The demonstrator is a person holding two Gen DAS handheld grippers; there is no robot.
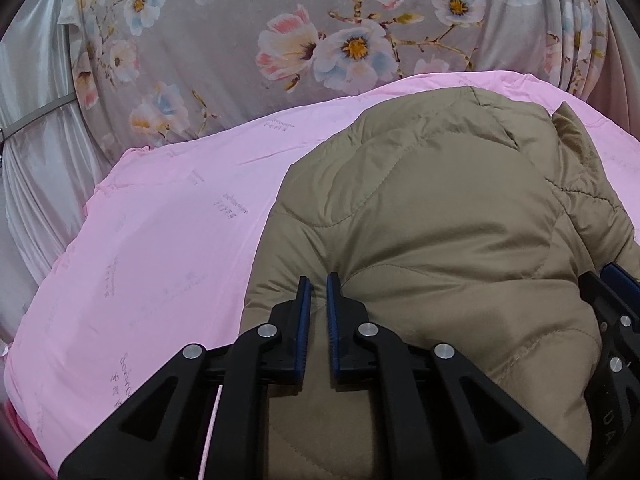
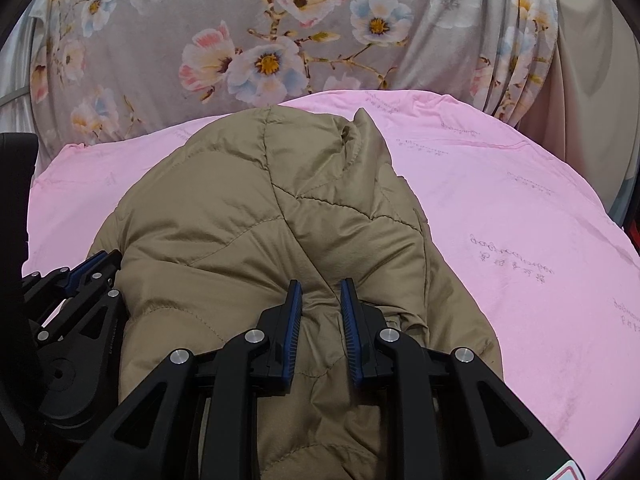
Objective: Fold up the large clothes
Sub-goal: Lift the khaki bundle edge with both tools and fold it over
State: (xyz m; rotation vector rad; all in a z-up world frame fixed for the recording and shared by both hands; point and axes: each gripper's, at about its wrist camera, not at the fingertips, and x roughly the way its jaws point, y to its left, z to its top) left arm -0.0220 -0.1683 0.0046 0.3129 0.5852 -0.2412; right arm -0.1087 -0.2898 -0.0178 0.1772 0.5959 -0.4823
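Note:
A tan quilted puffer jacket [image 1: 432,200] lies bunched on a pink sheet [image 1: 160,240]; it also shows in the right wrist view [image 2: 280,216]. My left gripper [image 1: 319,282] is shut on a fold of the jacket near its left edge. My right gripper [image 2: 320,289] is shut on a pinched ridge of jacket fabric at the near side. The right gripper shows at the right edge of the left wrist view [image 1: 616,280]. The left gripper shows at the left edge of the right wrist view [image 2: 92,268]. Both grippers sit side by side on the jacket's near part.
The pink sheet [image 2: 520,240] covers the work surface on both sides of the jacket. A grey floral curtain [image 1: 280,32] hangs behind it, with white drapes [image 1: 36,160] at the far left.

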